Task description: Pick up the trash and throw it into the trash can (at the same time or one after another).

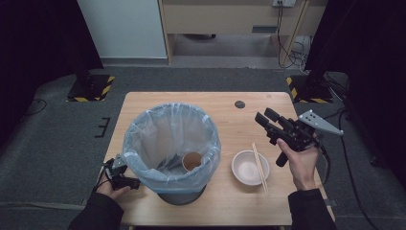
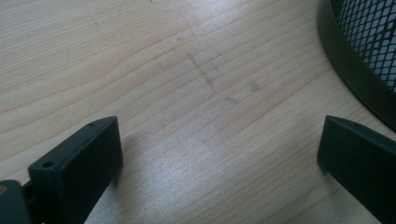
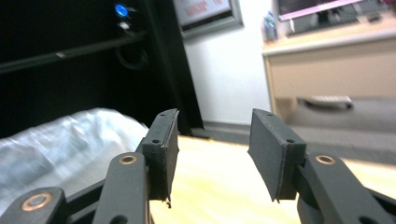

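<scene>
Your left gripper (image 1: pixel 125 182) rests low on the tabletop (image 1: pixel 230 201) beside the lined bin (image 1: pixel 171 148), jaws apart, while your right gripper (image 1: pixel 265 120), raised and pointing toward the bin, is parted too, near the bowl (image 1: pixel 249 167) whose chopsticks (image 1: pixel 260 167) lie near-to-far.

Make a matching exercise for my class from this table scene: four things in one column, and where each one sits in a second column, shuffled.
Things:
1. brown paper cup
2. pair of pale wooden chopsticks
3. white round bowl
4. black mesh bin with pale blue plastic liner

Places:
A. on the wooden table, right of the bin
B. inside the lined bin
C. laid across the bowl's right rim
D. on the table's left half, beside the left gripper

Pairs: 1-B, 2-C, 3-A, 4-D
</scene>
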Tool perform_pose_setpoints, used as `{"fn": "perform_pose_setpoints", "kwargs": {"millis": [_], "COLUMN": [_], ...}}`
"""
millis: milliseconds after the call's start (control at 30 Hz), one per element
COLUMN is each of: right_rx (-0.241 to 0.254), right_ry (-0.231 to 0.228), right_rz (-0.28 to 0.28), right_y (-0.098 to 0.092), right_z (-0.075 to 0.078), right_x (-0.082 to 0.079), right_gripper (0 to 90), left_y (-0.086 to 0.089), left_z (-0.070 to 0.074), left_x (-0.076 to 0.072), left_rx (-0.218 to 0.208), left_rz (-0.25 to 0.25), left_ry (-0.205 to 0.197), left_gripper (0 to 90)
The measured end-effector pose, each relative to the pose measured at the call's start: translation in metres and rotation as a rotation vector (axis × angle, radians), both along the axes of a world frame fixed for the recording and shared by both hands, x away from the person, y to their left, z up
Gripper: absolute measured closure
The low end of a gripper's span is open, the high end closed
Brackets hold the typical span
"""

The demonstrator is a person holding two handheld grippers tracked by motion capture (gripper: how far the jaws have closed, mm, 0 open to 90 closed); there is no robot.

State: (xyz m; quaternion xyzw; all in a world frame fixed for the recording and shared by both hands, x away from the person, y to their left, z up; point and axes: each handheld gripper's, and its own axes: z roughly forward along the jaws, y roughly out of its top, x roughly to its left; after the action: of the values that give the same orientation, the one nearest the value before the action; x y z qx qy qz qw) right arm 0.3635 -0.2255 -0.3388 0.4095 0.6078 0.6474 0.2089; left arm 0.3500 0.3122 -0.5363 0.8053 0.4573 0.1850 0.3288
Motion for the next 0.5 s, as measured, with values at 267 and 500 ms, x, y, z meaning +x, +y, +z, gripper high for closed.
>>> {"fn": "perform_pose_setpoints", "kwargs": {"millis": [267, 500], "right_rx": [-0.117, -0.228], "right_ry": [0.153, 0.296], "right_rz": [-0.066, -0.086], "right_y": [-0.024, -0.026], "right_z": [-0.067, -0.108], "right_x": [0.009, 0.015], "right_gripper": [49.0, 47.1], "left_y": [0.000, 0.000], "left_z": [0.000, 0.000], "left_x": [0.000, 0.000], "left_rx": [0.000, 0.000], "left_rz": [0.000, 0.000], "left_ry": [0.000, 0.000], "left_gripper": [0.0, 0.0]}}
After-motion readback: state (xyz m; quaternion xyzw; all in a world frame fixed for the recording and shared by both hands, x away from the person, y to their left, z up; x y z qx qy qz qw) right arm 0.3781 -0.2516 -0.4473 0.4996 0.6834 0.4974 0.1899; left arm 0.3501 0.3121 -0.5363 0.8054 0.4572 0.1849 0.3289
